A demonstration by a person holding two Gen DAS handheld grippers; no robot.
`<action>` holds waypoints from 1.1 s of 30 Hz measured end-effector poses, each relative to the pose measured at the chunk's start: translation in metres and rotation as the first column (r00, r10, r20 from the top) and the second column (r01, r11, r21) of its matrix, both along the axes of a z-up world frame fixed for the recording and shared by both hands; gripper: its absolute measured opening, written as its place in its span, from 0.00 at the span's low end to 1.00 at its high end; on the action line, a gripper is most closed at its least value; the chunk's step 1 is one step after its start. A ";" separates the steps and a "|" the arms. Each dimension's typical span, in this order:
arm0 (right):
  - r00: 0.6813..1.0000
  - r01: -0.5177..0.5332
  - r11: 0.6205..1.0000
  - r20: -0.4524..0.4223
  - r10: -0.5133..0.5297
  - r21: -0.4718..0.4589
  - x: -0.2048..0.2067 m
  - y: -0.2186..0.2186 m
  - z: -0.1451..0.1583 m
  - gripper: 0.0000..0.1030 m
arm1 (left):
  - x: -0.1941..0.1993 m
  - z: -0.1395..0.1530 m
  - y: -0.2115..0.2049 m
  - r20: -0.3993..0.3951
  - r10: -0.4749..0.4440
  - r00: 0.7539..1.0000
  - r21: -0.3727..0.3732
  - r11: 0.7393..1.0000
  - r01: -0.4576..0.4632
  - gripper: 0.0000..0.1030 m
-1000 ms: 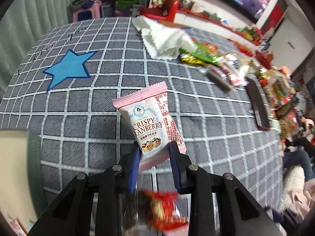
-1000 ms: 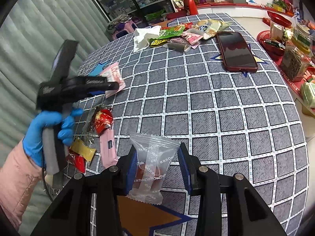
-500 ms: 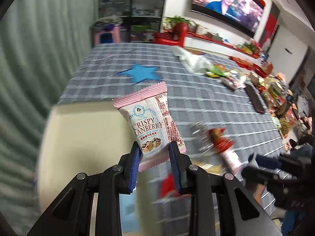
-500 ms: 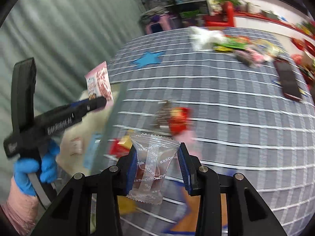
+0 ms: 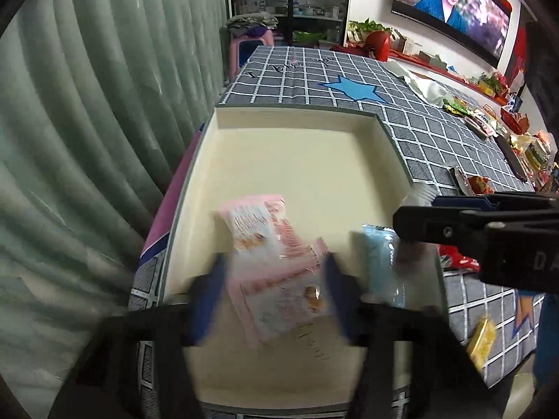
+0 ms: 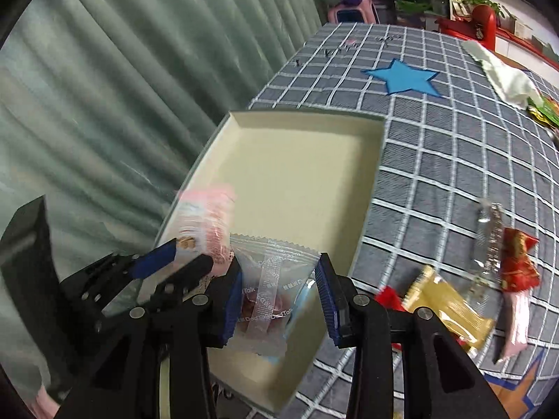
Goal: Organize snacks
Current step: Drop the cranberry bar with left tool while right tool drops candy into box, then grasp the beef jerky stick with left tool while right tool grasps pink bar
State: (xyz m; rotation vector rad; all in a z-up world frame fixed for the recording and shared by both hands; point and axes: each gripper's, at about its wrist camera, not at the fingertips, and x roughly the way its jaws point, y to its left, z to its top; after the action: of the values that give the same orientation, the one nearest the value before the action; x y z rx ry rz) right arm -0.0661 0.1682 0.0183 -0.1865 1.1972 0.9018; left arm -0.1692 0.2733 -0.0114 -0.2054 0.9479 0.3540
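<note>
A pink cranberry snack packet (image 5: pixel 276 269) sits, blurred, between the jaws of the left tongs (image 5: pixel 276 296) above the near part of a shallow cream box (image 5: pixel 297 115). The jaws are opening and the blue pads stand clear of the wrapper on both sides, so the packet looks let go and dropping into the box. A light blue packet (image 5: pixel 379 262) already lies inside, against the box's right wall.

Just beside it, the right tongs (image 6: pixel 279 300) carry a clear sweet packet (image 6: pixel 269 296) with something dark red inside. Those jaws are also beginning to open; the left pad still touches the wrapper, while the right pad appears to have a small gap, so I cannot tell whether the grip still holds. This packet hangs over the near right corner of the box.

The box rests at the near left corner of the tabletop (image 6: pixel 454 160), which wears a grey checked cloth with blue stars, close to a green curtain (image 6: pixel 139 70). To the right of the box, near the front edge, lie a gold wrapper (image 6: pixel 447 303) and a red wrapped sweet (image 6: pixel 517 262). More snacks and a white cloth (image 6: pixel 506 76) lie far off toward the back right.

The step in hand seems to be dropping both snacks into the box. The next move likely calls for letting the clear packet fall inside the wall, then fetching the loose sweets nearby.
</note>
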 end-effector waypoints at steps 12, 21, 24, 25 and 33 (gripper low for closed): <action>0.959 0.158 0.959 0.268 -0.093 -0.233 0.006 -0.098 0.001 0.96 | -0.009 0.019 -0.065 0.086 -0.262 0.961 0.065 0.964 0.257 0.77; 0.925 0.358 0.899 0.227 -0.304 -0.254 0.049 -0.188 -0.015 0.96 | 0.025 0.001 -0.174 0.008 -0.489 0.872 0.098 0.868 0.486 0.77; 0.919 0.381 0.885 0.218 -0.330 -0.269 0.060 -0.199 -0.022 0.96 | 0.031 -0.011 -0.186 -0.017 -0.494 0.869 0.079 0.866 0.493 0.77; 0.918 0.385 0.882 0.216 -0.334 -0.272 0.063 -0.200 -0.024 0.96 | 0.034 -0.014 -0.186 -0.023 -0.492 0.870 0.079 0.867 0.492 0.77; 0.934 0.346 0.890 0.202 -0.296 -0.298 0.083 -0.178 -0.048 0.95 | 0.060 0.005 -0.171 -0.019 -0.418 0.908 0.059 0.906 0.419 0.77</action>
State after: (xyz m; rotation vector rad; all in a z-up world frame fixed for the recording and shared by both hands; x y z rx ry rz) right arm 0.0165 -0.0100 -0.0299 -0.3096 1.1867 0.3839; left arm -0.1093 0.1022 -0.0064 0.0597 0.9579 -0.0143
